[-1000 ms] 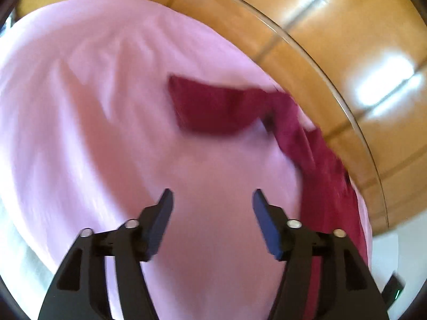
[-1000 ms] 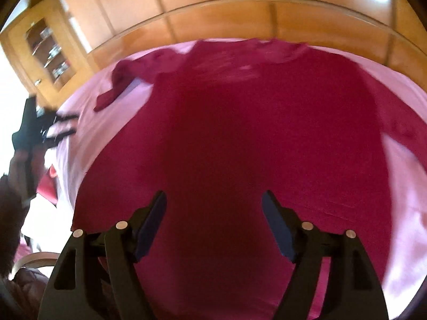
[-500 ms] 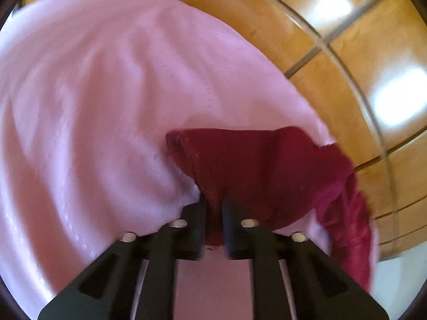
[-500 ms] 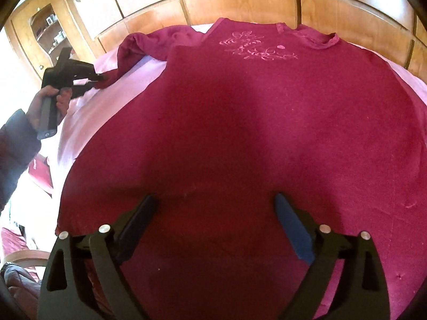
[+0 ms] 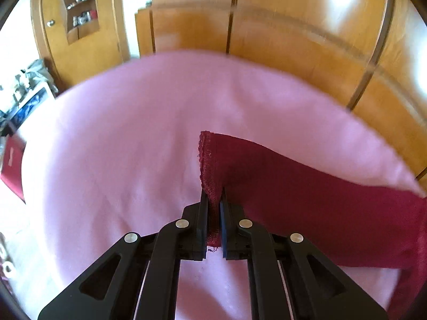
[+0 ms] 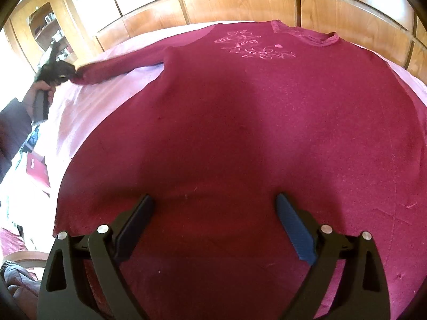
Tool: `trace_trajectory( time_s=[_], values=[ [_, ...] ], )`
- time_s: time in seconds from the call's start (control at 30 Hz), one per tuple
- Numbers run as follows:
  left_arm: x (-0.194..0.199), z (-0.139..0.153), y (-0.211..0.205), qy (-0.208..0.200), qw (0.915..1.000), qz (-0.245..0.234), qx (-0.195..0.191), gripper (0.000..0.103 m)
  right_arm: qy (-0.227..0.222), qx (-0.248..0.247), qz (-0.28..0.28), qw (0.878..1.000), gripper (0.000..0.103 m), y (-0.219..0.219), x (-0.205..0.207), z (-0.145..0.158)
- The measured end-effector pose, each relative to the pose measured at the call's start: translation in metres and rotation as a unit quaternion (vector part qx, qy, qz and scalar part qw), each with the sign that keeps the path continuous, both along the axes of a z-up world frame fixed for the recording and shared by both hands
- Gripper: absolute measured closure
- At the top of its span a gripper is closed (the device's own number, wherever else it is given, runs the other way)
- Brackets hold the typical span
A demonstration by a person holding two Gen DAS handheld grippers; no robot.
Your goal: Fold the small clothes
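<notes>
Up close, the left gripper (image 5: 213, 210) is clamped on the cuff (image 5: 209, 165) of the sleeve (image 5: 307, 200), whose stitched edge stands up between the pads; the sleeve runs off to the right over the pink sheet (image 5: 128, 138). From the right wrist view, a hand (image 6: 40, 93) holds that gripper at the sleeve's end, far left. The right gripper (image 6: 213, 213) stands wide with nothing between its fingers, poised over the lower middle of the shirt (image 6: 240, 133). This dark red shirt lies flat, front up, its pink print (image 6: 253, 46) and collar (image 6: 317, 38) toward the wooden headboard (image 6: 240, 2).
</notes>
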State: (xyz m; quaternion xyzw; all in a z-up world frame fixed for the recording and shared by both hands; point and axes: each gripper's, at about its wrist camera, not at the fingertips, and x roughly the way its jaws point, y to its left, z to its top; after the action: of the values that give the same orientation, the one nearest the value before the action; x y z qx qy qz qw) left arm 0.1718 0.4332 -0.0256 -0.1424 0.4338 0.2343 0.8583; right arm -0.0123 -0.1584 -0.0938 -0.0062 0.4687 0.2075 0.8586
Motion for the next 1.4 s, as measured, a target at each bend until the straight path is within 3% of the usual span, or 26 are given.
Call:
trace_trajectory(
  time_s=[0.07,0.17,0.27,0.33,0.37,0.43,0.5,0.6,0.7,0.8,0.87,1.0,1.07,1.13,1.23,1.33,1.37,1.4],
  values=[
    [0.009,-0.017,-0.008,0.037,0.9983,-0.010,0.045,0.096,0.002,-0.003,0.000,1.000,0.009,0.000,0.000,0.000],
    [0.010,-0.021,-0.012,0.045,0.9978,0.004,0.047,0.094,0.004,-0.001,-0.001,1.000,0.009,-0.001,0.000,0.001],
    [-0.002,-0.005,-0.012,0.036,0.9979,0.035,0.040,0.081,0.000,-0.001,-0.002,1.000,0.009,-0.002,-0.001,0.001],
    [-0.017,0.016,-0.025,-0.002,0.9985,0.033,0.044,0.078,0.000,0.002,0.000,1.000,0.009,-0.003,-0.001,0.001],
    [-0.024,0.026,-0.035,-0.024,0.9987,0.025,0.037,0.065,0.001,0.004,0.004,1.000,0.009,-0.004,-0.001,0.002],
    [-0.039,0.045,-0.058,-0.077,0.9970,0.003,0.005,0.048,0.009,0.012,0.010,1.000,0.010,-0.007,0.000,0.005],
    [-0.052,0.061,-0.087,-0.118,0.9920,-0.035,-0.028,0.046,0.022,0.033,0.003,0.999,0.017,-0.016,0.002,0.012],
    [-0.065,0.077,-0.151,-0.147,0.9798,-0.123,-0.057,0.046,0.017,0.094,-0.063,0.993,0.029,-0.060,0.005,0.035],
    [-0.079,0.078,-0.224,-0.150,0.9606,-0.221,-0.078,0.046,-0.004,0.144,-0.166,0.975,0.037,-0.134,-0.001,0.053],
    [-0.094,0.072,-0.289,-0.146,0.9374,-0.300,-0.099,0.046,-0.014,0.159,-0.283,0.946,0.042,-0.219,-0.020,0.055],
    [-0.106,0.060,-0.328,-0.131,0.9201,-0.348,-0.122,0.046,-0.017,0.169,-0.360,0.917,0.042,-0.279,-0.038,0.051],
    [-0.126,0.030,-0.381,-0.079,0.9010,-0.409,-0.122,0.046,-0.021,0.196,-0.479,0.856,0.042,-0.378,-0.067,0.040],
    [-0.133,0.020,-0.395,-0.055,0.8980,-0.421,-0.117,0.046,-0.025,0.221,-0.522,0.824,0.042,-0.421,-0.073,0.033],
    [-0.133,0.012,-0.396,-0.039,0.8989,-0.423,-0.107,0.046,-0.021,0.233,-0.549,0.802,0.042,-0.448,-0.070,0.025],
    [-0.127,0.003,-0.393,-0.019,0.9019,-0.420,-0.098,0.046,-0.015,0.237,-0.577,0.782,0.042,-0.472,-0.059,0.016],
    [-0.133,0.000,-0.393,-0.007,0.9040,-0.418,-0.089,0.046,-0.014,0.242,-0.587,0.772,0.044,-0.485,-0.044,0.008],
    [-0.131,-0.003,-0.401,-0.006,0.9043,-0.418,-0.085,0.046,-0.012,0.235,-0.589,0.773,0.054,-0.487,-0.040,0.007],
    [-0.132,-0.003,-0.401,-0.004,0.9044,-0.419,-0.082,0.046,-0.008,0.219,-0.593,0.775,0.071,-0.488,-0.034,0.006]
  ],
)
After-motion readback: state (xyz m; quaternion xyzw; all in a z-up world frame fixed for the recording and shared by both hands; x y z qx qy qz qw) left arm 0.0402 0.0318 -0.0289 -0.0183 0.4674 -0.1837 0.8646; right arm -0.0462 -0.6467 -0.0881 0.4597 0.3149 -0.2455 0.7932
